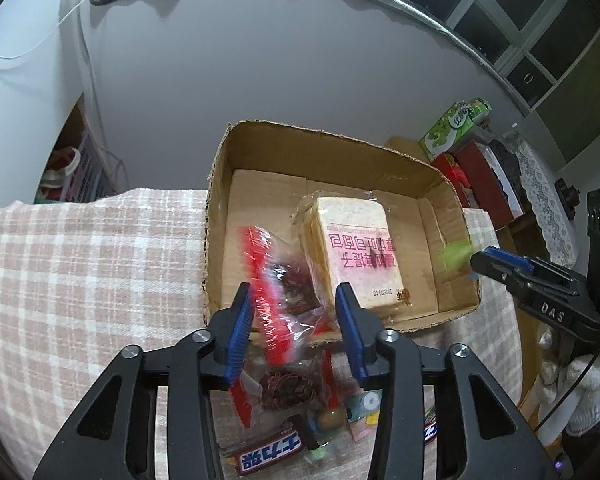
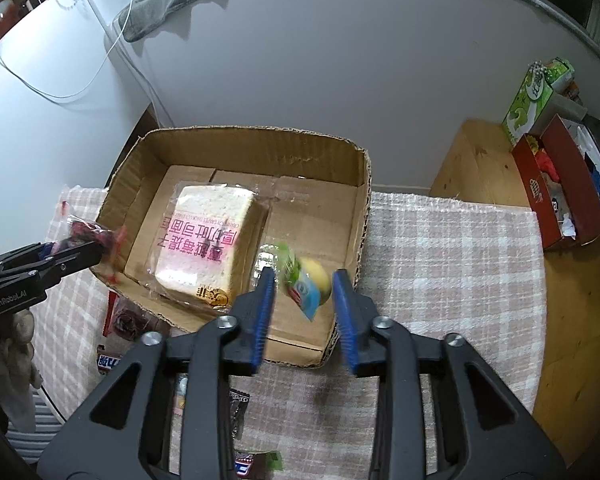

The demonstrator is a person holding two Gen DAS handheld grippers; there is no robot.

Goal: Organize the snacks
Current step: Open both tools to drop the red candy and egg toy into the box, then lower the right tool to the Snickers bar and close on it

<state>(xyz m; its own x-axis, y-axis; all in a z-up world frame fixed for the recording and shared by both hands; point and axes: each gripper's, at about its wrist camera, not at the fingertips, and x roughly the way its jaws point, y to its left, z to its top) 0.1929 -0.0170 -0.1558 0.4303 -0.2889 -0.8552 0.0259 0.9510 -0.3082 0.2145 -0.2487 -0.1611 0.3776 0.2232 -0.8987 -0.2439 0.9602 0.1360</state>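
An open cardboard box (image 1: 320,140) (image 2: 260,136) stands on a checked cloth and holds a wrapped bread loaf (image 1: 356,248) (image 2: 208,240). My left gripper (image 1: 293,290) (image 2: 96,252) hangs over the box's near left corner. A clear bag with red edges (image 1: 284,280) (image 2: 84,230) sits blurred between its spread pads, loose on the right side. My right gripper (image 2: 304,276) (image 1: 480,264) is over the box's near right corner. Its jaws stand wide, and a blurred green, yellow and blue packet (image 2: 306,280) is between them with a gap to each pad.
More snacks lie on the checked cloth (image 1: 80,260) below the grippers, among them a chocolate bar (image 1: 268,454) and another red-edged bag (image 1: 288,390). On the wooden top (image 2: 480,168) to the right stand a red box (image 2: 556,196) and a green tissue box (image 2: 536,96).
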